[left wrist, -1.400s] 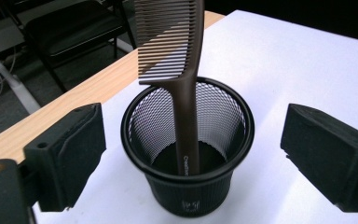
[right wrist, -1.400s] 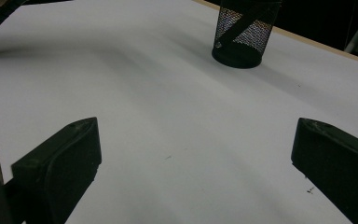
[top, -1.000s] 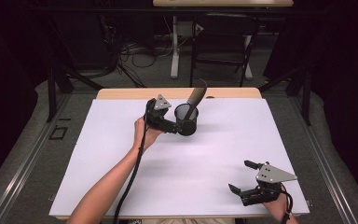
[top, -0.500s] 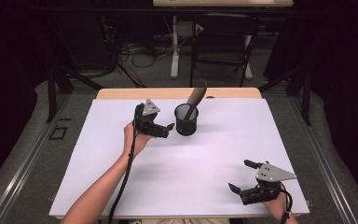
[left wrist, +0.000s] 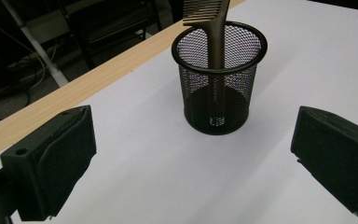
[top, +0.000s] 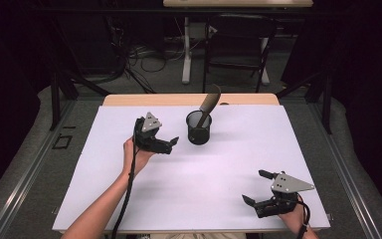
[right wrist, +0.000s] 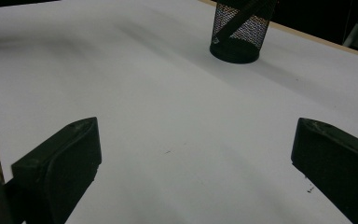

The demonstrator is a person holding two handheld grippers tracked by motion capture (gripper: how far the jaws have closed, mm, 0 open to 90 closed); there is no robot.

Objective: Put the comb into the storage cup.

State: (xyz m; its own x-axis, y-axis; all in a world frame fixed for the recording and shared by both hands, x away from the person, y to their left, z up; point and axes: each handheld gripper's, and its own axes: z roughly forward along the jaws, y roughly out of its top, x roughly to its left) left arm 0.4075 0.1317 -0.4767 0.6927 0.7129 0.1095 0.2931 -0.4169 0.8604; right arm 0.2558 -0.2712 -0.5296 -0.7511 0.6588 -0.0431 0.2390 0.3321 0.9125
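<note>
Your left gripper (top: 165, 144) has its jaws wide apart, nothing btwn them, held just above the sheet (top: 194, 199). Just ahead of it stands the cup (top: 199, 127), upright, w/ the comb (top: 210, 102) inside, handle down, leaning on the rim, teeth end sticking out the top. Your right gripper (top: 258, 190) is also spread and empty, low over the sheet, well apart from the cup.
</note>
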